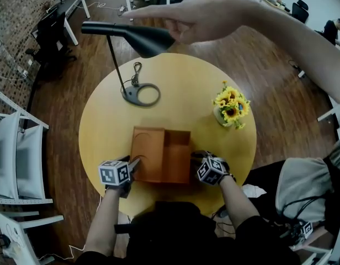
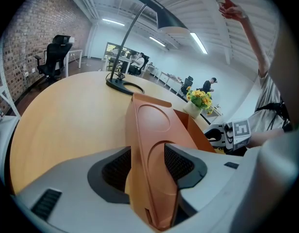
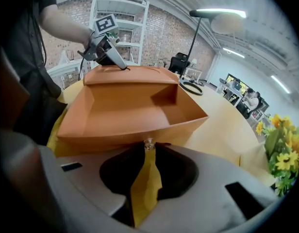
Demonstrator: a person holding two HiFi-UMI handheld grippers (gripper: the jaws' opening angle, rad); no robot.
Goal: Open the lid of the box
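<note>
Already open: lid (image 1: pixel 147 153) up at the box's (image 1: pixel 178 163) 9 o'clock.
Left gripper (image 2: pixel 147 165) clamps the lid to hold it up; right gripper (image 3: pixel 148 148), pinched on a shiny stud (image 3: pixel 148 142), steadies the box at the table's (image 1: pixel 104 120) 6 o'clock.

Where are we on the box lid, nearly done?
Mostly done: the lid is swung back off the box, and the right gripper view looks straight into the bare inside. In hand: the left hand-held gripper is clamped on the lid's edge; the right hand-held gripper sits at the box's near wall, jaws together. Left, probably: let the lid rest and release it.
</note>
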